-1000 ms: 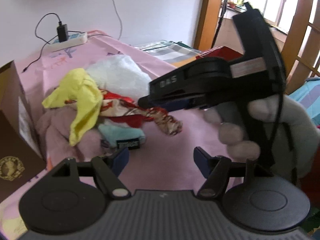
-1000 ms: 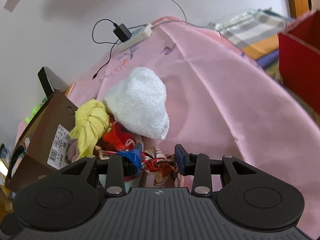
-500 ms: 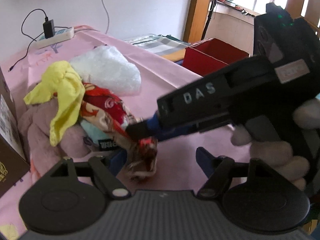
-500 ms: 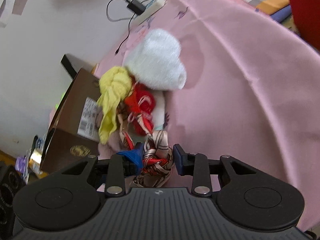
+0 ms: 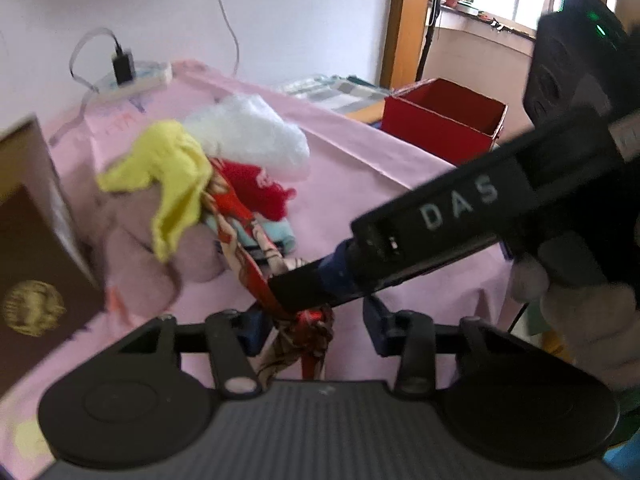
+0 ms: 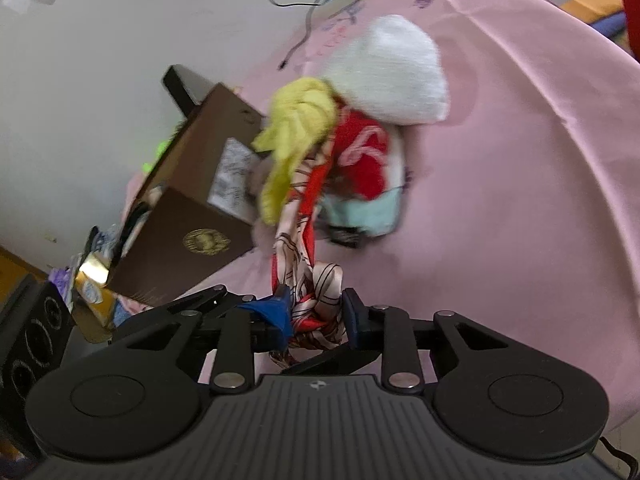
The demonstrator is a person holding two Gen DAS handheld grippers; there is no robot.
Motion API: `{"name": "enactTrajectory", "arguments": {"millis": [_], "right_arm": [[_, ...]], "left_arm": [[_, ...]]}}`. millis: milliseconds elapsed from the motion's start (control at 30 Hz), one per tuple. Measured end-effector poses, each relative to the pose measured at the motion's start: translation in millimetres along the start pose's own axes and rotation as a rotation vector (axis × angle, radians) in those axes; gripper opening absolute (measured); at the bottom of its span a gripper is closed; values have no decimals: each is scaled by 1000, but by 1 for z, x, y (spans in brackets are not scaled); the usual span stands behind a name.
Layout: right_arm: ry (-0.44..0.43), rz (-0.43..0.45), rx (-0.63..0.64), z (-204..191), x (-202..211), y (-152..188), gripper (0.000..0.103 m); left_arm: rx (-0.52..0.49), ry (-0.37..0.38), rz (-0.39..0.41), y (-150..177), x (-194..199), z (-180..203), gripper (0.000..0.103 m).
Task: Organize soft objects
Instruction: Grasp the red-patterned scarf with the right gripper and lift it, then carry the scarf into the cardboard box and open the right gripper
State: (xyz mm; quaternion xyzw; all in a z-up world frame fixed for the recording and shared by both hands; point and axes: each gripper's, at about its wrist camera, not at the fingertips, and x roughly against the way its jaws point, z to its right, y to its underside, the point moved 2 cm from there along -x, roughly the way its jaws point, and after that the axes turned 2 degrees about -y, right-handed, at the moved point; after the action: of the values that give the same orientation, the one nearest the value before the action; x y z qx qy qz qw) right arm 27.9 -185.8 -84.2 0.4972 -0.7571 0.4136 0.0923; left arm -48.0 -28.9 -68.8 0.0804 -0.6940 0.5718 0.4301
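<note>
A red and cream patterned scarf (image 6: 310, 216) stretches from a pile of soft things toward me. My right gripper (image 6: 316, 314) is shut on its bunched end; it also shows in the left wrist view (image 5: 296, 292), reaching in from the right. My left gripper (image 5: 316, 328) is open, its fingers on either side of the hanging scarf end (image 5: 304, 332). The pile holds a yellow cloth (image 5: 172, 176), a white fluffy towel (image 5: 248, 136), a red cloth (image 5: 256, 192), a light blue cloth (image 6: 364, 214) and a pink plush (image 5: 132, 256).
The pile lies on a pink tablecloth (image 6: 520, 160). A brown cardboard box (image 6: 192, 208) stands left of the pile. A red open box (image 5: 440, 124) stands at the far right. A power strip with a charger (image 5: 132, 76) lies at the back by the wall.
The right gripper has pulled the scarf up and out of the pile toward me, stretching it taut. The scarf end now hangs between the left gripper's open fingers.
</note>
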Motion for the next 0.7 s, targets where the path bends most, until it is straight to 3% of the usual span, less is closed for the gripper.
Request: {"name": "enactTrajectory", "arguments": {"millis": [367,700], "right_arm": [[-139,9,175,-71,-11,9,8],[-247,62,336,-136,-26,-14,8]], "left_arm": [[-48,-125,120,18,81,-19,43],[-57,-259,235,9,139,-53,43]]}}
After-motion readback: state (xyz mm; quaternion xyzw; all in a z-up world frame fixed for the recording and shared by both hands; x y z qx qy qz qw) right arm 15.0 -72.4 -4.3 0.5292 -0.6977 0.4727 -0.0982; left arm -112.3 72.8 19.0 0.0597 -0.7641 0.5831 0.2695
